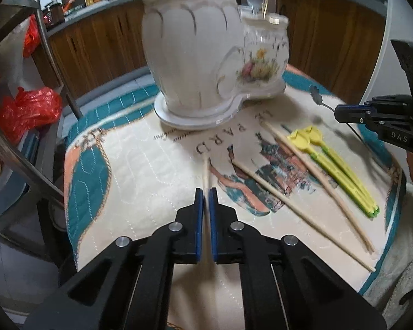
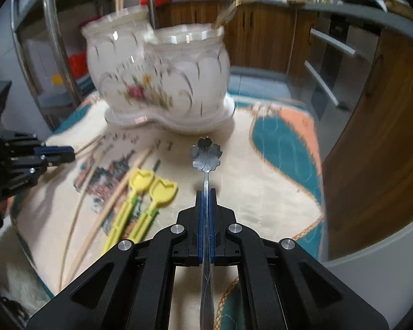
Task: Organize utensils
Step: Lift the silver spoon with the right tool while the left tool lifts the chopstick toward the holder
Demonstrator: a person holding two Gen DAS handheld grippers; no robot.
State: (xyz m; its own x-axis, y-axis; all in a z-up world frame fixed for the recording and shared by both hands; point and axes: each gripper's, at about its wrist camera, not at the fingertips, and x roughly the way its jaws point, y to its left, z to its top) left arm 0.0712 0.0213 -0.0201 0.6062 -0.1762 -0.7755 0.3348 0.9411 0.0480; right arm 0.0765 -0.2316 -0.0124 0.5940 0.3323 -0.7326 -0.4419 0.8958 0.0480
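Two hand-held grippers carry utensils toward a ceramic holder.

The left gripper pinches a wooden chopstick; the right gripper clamps a flower-bowled spoon. At twelve o'clock stands the double-pot utensil holder. The thin chopstick might swivel and strike the rim.

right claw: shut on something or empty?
Shut on the spoon. The right claw pinches its handle between the blue pads, flower-shaped bowl sticking out ahead, above the cloth.
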